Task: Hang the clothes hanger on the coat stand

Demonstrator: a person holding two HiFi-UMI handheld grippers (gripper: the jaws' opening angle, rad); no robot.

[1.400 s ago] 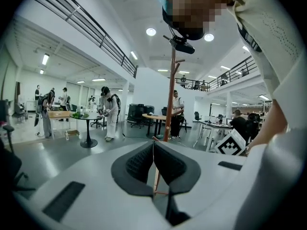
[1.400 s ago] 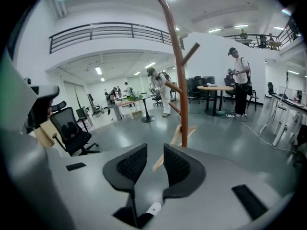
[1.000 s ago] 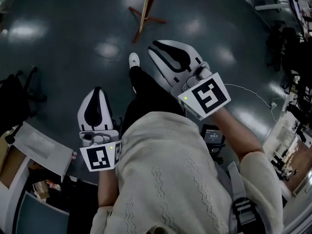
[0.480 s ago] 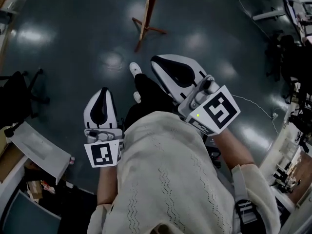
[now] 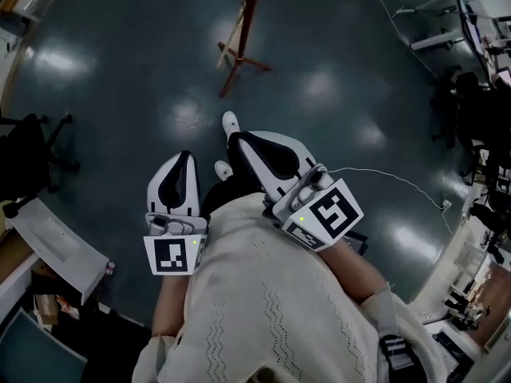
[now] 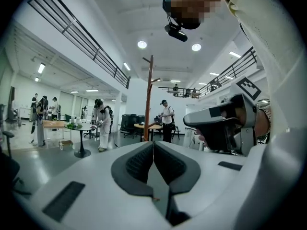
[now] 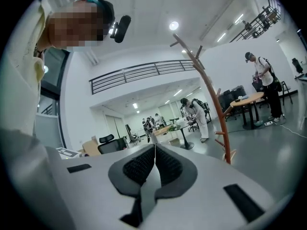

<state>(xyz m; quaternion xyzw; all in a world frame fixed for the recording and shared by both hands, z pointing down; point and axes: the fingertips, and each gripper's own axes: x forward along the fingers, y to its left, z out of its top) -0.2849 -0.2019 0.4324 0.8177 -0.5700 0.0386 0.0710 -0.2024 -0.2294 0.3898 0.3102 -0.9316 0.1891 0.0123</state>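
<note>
A reddish wooden coat stand (image 5: pixel 244 22) rises from the dark glossy floor ahead of me, well beyond both grippers. It also shows as a tall pole with pegs in the left gripper view (image 6: pixel 148 99) and in the right gripper view (image 7: pixel 210 92). My left gripper (image 5: pixel 185 155) is held close to the body, shut with nothing between its jaws (image 6: pixel 153 145). My right gripper (image 5: pixel 238 137) is beside it, also shut and empty (image 7: pixel 155 147). No clothes hanger shows in any view.
An office chair (image 5: pixel 28 158) and a desk edge (image 5: pixel 60 246) stand at my left. A white cable (image 5: pixel 399 178) runs over the floor at right, with desks at the far right edge. Several people stand near a round table (image 6: pixel 79 128) in the distance.
Both grippers have drawn back toward my body and the right one has dropped lower. More of the coat stand has come into the head view, and it sits lower in the picture.
</note>
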